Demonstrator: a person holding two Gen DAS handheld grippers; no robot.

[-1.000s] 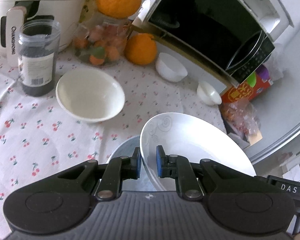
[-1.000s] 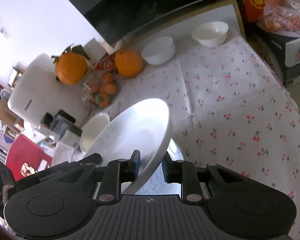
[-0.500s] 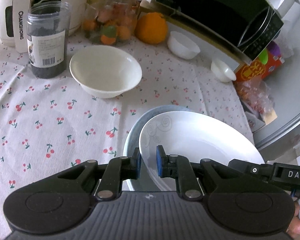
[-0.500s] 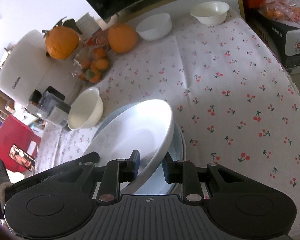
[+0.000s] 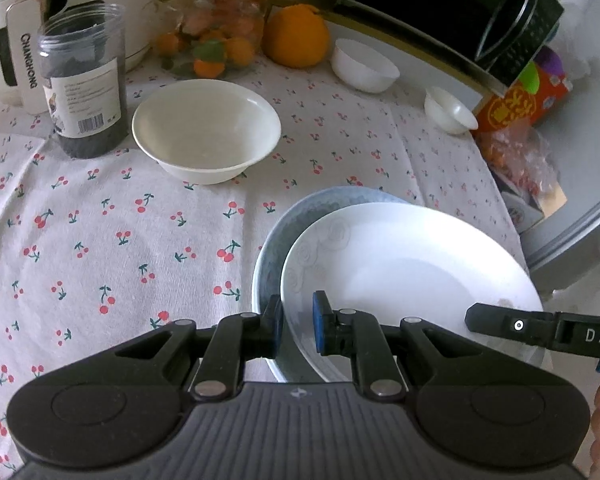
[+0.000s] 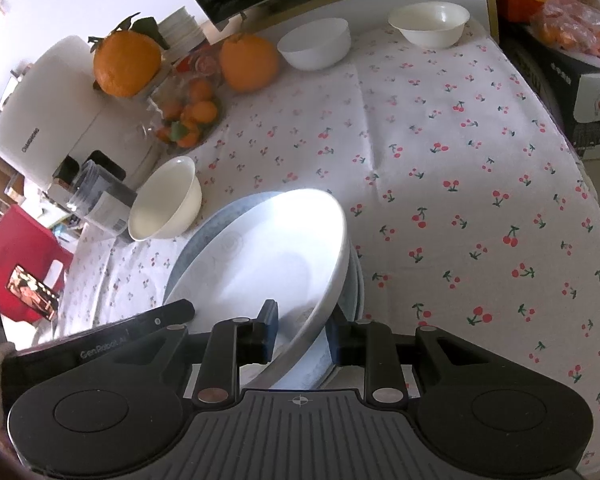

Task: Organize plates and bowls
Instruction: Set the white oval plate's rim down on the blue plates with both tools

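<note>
Cherry-print tablecloth (image 5: 100,240) covers table. Blue-grey plate (image 5: 272,236) lies flat near front edge. White plate (image 5: 412,264) tilted over it (lower edge inside blue-grey rim), held on both sides. Left gripper (image 5: 296,324) clamped tight on its near rim. Right gripper (image 6: 302,330) straddles opposite rim, pads narrow, contact unclear. Cream bowl (image 5: 206,128) sits behind, apart.

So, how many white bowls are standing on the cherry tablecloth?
3: a large bowl beside the dark jar, a rounder bowl next to the big orange, and a small bowl at the far edge.
</note>
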